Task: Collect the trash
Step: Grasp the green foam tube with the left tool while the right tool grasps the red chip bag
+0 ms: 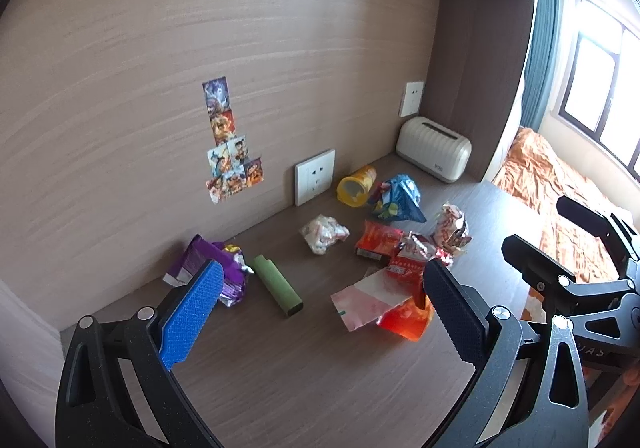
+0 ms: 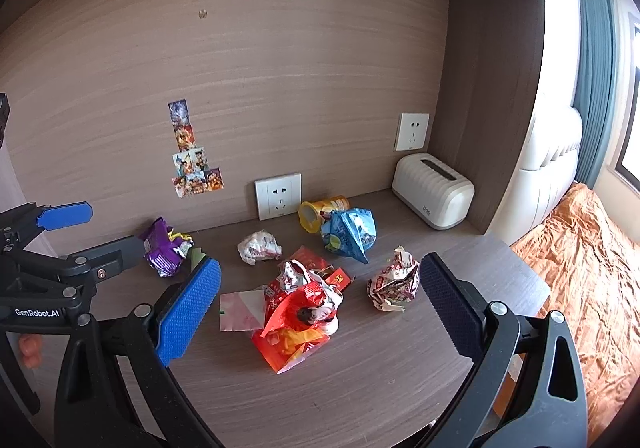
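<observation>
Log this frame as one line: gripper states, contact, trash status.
left gripper: open, empty | right gripper: open, empty | contact: none | trash: wrappers, purple bag, blue bag, yellow can all on desk

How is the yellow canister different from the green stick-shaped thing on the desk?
The yellow canister is short and wide, with its open mouth facing the cameras; the green stick is long, slim and shows no opening. The canister lies at the back near the wall socket; the stick lies further forward, beside the purple wrapper. The canister touches the blue bag. Both lie on their sides on the desk.
</observation>
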`<state>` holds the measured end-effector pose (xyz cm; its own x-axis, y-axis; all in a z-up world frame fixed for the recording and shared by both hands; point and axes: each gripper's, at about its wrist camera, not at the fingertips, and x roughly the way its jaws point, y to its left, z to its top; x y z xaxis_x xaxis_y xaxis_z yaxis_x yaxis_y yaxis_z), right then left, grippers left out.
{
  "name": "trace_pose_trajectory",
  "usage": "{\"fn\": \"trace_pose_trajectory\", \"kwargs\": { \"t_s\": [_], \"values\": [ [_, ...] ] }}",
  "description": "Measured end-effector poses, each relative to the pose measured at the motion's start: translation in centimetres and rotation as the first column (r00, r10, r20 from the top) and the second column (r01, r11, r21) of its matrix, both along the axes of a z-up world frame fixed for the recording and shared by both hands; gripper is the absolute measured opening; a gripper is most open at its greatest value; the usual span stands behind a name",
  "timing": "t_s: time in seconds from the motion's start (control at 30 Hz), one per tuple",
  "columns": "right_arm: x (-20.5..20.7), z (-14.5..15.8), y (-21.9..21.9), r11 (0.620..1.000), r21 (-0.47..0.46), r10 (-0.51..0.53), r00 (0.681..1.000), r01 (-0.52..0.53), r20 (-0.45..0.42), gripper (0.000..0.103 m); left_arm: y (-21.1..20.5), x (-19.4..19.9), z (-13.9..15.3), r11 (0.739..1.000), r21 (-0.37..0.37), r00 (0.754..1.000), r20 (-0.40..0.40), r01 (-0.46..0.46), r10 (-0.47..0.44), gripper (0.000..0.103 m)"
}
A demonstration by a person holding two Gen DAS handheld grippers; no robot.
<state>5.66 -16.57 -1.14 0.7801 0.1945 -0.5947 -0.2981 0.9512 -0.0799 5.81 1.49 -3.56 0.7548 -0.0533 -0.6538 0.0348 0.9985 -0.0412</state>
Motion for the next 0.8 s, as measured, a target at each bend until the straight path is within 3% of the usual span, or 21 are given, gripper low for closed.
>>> {"fn": "trace_pose_trajectory", "kwargs": {
  "t_s": [0.43,0.63,0.8],
  "values": [
    [4.0,-6.3,1.5,0.997,-0.061,-0.043,0.990,0.035,-0.132,0.100,1.9,5.9,-7.1,0.997,0.036,0.991,-0.119,-0.061,0.065,0.098],
    [5.5,-9.0,2.1,0.995,-0.085,-0.069,0.984,0.056,-0.162,0.100,2.0,8.7,-9.6,0.994,0.085,0.989,-0.122,-0.073,0.083,0.098],
    [6.9,-10.6,2.5,0.992,-0.102,-0.095,0.981,0.078,-0.167,0.100,2.2,10.9,-11.3,0.995,0.058,0.987,-0.135,-0.077,0.084,0.098]
  ]
}}
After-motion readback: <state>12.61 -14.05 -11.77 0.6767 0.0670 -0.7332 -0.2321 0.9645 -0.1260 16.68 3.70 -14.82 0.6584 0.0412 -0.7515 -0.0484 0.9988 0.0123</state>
